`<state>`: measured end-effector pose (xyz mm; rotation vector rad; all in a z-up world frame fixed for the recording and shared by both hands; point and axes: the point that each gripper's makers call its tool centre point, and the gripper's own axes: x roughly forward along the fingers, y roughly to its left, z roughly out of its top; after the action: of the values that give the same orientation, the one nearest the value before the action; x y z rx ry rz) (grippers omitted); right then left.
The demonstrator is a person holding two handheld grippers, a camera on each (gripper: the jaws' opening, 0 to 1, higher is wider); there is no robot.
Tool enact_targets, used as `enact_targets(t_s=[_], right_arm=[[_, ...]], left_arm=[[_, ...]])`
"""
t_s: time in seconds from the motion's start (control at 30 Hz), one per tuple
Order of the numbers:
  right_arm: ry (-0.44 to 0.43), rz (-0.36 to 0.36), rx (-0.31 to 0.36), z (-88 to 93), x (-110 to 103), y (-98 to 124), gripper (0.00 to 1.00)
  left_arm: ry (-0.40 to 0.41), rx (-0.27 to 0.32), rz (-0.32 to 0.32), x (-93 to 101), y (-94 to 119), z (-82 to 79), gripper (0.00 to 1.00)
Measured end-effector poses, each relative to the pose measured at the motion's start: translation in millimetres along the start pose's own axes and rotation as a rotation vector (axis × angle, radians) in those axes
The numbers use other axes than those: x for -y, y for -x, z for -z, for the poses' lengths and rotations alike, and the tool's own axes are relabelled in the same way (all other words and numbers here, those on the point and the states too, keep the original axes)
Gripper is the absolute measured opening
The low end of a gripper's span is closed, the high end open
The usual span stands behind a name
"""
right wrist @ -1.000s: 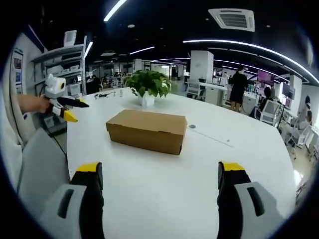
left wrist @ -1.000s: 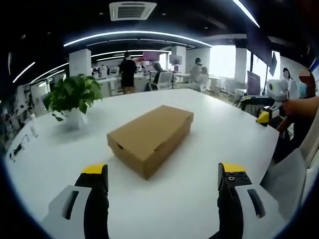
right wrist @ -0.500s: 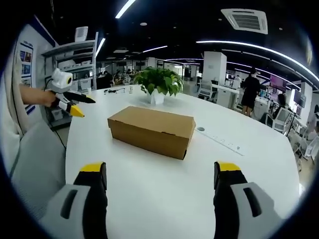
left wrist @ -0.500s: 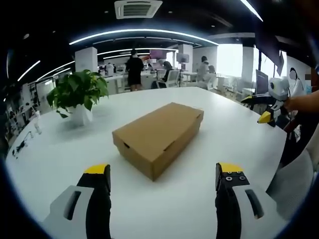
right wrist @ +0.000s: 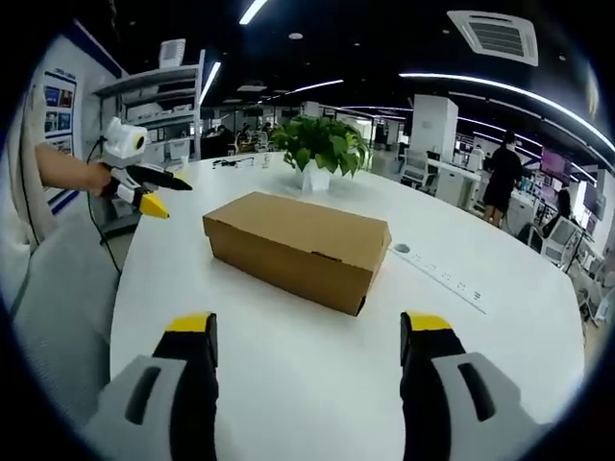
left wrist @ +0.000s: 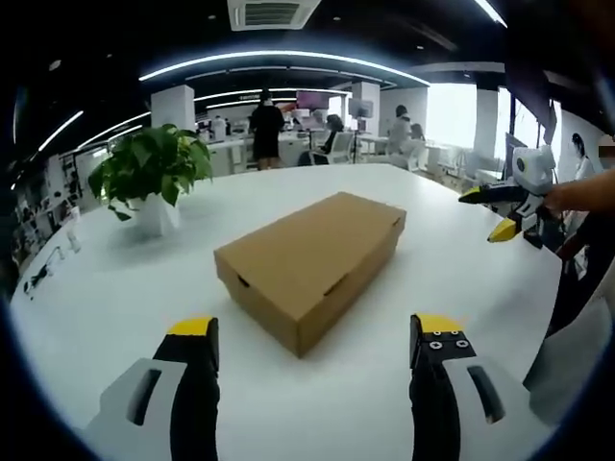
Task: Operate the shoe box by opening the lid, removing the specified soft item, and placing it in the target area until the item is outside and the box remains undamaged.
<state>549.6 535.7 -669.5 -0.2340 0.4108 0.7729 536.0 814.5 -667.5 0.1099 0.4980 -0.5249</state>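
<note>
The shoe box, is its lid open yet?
No, the brown shoe box sits on the white table with its lid shut flat, and neither claw is touching it.

No legible text anywhere.

Shoe box [left wrist: 309,264] – plain tan-brown cardboard, no print, lid the same brown; same look in the right gripper view [right wrist: 296,247]. Table [left wrist: 115,288] – glossy white all over. Left gripper [left wrist: 312,336]: jaws black with yellow tips, pale grey shells at the sides. Right gripper [right wrist: 309,328]: same black, yellow tips, grey shells. In the left gripper view, the other gripper at the right edge [left wrist: 506,202] is white-bodied with black jaws, yellow tip. Plant [left wrist: 149,171] – green leaves, white pot [left wrist: 154,216]. Ceiling [left wrist: 115,38] dark, near black, with white light strips. Person [left wrist: 266,125] far back in black clothes. Shelf [right wrist: 168,106] pale grey-white.
</note>
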Motion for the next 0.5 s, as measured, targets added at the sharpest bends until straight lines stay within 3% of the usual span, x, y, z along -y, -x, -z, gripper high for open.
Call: enact_targets(t_s=[0.5], right_arm=[[0.010, -0.012, -0.016, -2.8, 15.2, -40.8, 0.64]], left_arm=[[0.007, -0.038, -0.014, -4.5, -34.9, 8.3, 0.77]])
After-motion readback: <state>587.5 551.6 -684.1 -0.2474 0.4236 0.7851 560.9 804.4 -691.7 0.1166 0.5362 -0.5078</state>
